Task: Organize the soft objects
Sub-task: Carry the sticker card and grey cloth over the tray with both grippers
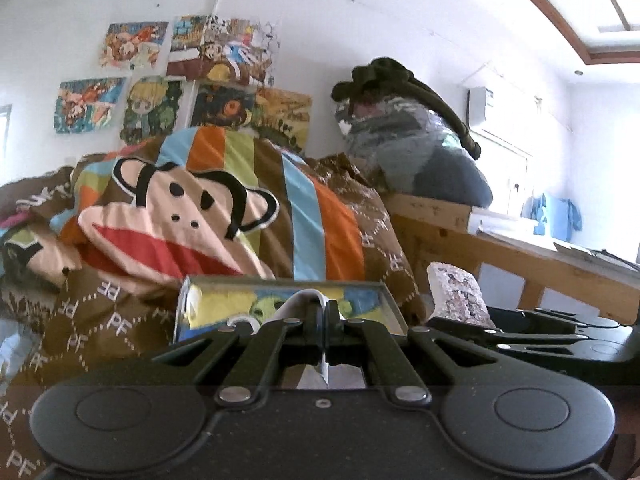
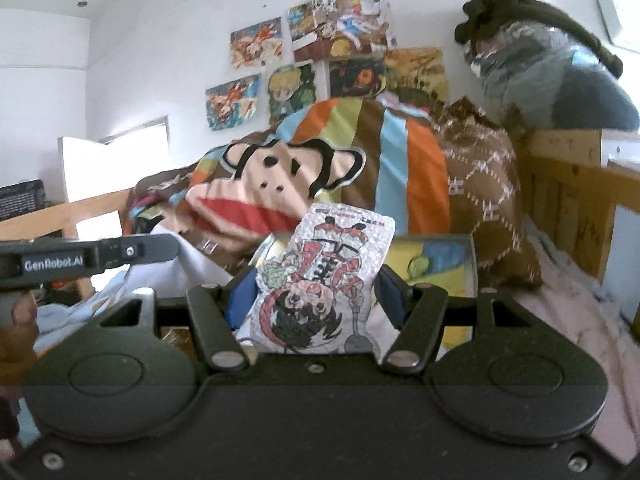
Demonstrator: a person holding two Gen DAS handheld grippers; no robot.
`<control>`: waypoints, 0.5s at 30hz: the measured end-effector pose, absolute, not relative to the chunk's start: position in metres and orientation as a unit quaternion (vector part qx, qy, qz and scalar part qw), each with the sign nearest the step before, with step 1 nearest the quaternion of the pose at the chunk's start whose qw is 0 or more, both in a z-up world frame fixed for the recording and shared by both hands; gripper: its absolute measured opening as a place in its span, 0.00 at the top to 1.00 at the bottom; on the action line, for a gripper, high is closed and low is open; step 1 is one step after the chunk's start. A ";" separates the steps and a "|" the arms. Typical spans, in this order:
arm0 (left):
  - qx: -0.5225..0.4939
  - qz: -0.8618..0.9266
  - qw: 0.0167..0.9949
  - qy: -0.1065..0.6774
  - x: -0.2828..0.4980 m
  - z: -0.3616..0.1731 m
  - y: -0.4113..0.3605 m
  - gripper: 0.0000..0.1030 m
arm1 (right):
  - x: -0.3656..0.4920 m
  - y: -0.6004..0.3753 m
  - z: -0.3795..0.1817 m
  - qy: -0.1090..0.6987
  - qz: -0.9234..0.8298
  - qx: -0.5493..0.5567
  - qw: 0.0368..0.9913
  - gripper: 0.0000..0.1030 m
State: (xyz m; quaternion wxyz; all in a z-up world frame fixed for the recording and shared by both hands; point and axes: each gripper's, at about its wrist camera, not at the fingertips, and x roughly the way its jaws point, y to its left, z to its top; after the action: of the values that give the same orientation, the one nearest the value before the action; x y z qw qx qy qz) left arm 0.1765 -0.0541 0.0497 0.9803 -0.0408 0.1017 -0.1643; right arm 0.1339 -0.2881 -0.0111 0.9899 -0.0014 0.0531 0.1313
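Observation:
My left gripper (image 1: 324,316) is shut on a white strap (image 1: 306,295) of a shiny see-through bag (image 1: 224,304) with a yellow and blue cartoon print. The bag hangs just ahead of the fingers. To its right, my right gripper (image 1: 520,322) holds a small white cushion (image 1: 456,292). In the right wrist view, that cushion (image 2: 320,272) shows a red and black cartoon figure and stands upright. The right gripper (image 2: 316,292) is shut on it, its blue pads pressing both sides. The bag (image 2: 432,260) lies behind the cushion. The left gripper (image 2: 168,246) reaches in from the left.
A brown and striped quilt with a monkey face (image 1: 180,216) is heaped on the bed ahead. A wooden bed frame (image 1: 432,216) stands at the right, with a grey bundle (image 1: 420,148) and a dark garment on top. Posters (image 1: 208,52) cover the wall.

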 end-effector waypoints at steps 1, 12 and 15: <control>-0.042 -0.161 0.981 0.099 0.182 0.051 -0.053 1.00 | 0.139 -0.288 -0.008 0.052 0.127 -0.002 0.991 0.46; -0.052 -0.128 0.986 0.095 0.264 0.034 -0.047 1.00 | 0.221 -0.293 -0.018 0.064 0.072 0.021 0.995 0.46; -0.054 -0.121 0.986 0.100 0.283 0.022 -0.048 1.00 | 0.242 -0.291 -0.032 0.075 0.069 0.013 0.995 0.46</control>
State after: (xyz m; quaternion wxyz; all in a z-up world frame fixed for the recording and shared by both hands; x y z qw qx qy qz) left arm 0.2829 -0.0477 0.0216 0.9862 -0.0539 0.0998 -0.1206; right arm 0.2416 -0.2910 -0.0320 0.9947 0.0128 0.0755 0.0691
